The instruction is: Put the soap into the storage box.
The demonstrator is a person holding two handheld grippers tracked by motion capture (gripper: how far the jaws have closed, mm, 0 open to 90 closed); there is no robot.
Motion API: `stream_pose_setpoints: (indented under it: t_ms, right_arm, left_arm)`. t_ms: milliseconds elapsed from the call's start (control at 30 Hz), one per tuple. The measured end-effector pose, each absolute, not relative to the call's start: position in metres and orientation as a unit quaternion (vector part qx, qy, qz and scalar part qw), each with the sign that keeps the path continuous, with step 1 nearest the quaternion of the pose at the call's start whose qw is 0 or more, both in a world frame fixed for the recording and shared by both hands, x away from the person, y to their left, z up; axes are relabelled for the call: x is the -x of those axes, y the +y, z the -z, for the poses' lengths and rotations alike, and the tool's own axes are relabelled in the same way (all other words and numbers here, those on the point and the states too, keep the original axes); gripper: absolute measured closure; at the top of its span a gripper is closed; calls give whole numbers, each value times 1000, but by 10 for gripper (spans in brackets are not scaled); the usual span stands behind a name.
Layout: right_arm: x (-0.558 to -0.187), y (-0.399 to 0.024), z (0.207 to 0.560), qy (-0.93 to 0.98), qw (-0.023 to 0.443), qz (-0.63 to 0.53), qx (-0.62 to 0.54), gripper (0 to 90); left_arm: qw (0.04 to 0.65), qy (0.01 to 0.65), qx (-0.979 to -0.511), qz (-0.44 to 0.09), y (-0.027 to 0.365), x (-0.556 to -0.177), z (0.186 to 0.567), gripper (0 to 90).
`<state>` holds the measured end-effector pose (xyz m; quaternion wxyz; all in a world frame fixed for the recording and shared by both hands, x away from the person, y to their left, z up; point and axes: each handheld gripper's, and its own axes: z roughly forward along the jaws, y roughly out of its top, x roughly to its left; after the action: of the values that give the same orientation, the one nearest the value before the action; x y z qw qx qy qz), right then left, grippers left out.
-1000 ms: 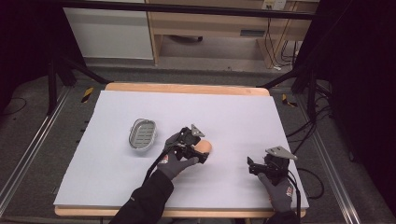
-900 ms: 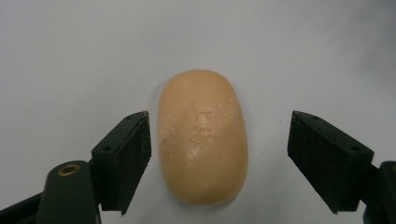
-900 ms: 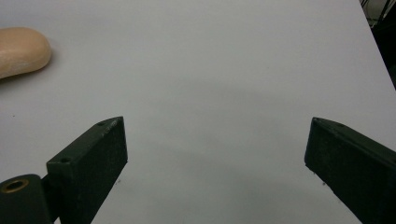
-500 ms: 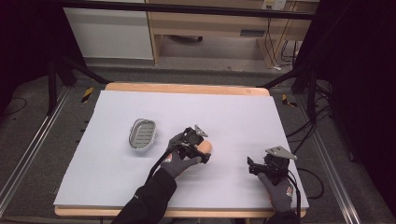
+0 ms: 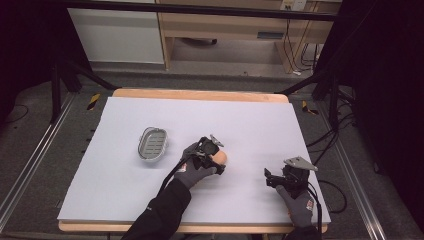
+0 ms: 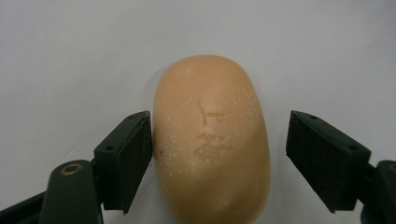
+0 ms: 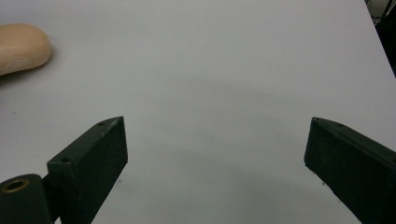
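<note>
A tan oval bar of soap [image 5: 220, 158] lies on the white table cover near the middle. My left gripper [image 5: 209, 149] is down over it and open. In the left gripper view the soap [image 6: 210, 144] sits between the jaws, the left finger [image 6: 126, 158] touching its side and the right finger [image 6: 322, 158] a small gap away. My right gripper [image 5: 271, 179] rests open near the front right, with nothing between its fingers. In the right gripper view the soap's end [image 7: 21, 46] lies far off at the upper left.
A grey metal soap dish [image 5: 152, 144] stands empty to the left of the soap. The white cover [image 5: 260, 120] spans the wooden table. Cables trail off the right edge, and dark stand legs frame the table's back corners.
My left gripper has edged slightly to the right, closer around the soap. The soap, the dish and the right gripper have stayed put.
</note>
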<state>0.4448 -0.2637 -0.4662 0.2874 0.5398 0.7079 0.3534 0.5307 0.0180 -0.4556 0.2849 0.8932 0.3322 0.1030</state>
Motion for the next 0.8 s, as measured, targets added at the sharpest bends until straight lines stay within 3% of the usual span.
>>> stream_pose_setpoints:
  t_ms: [400, 800]
  right_arm:
    - [-445, -263, 467, 710, 287, -349, -540, 63]
    - [-446, -264, 467, 712, 288, -346, -539, 63]
  left_arm:
    - [277, 333, -895, -108, 16, -535, 461, 291]
    - [273, 335, -896, -101, 14, -540, 465, 286]
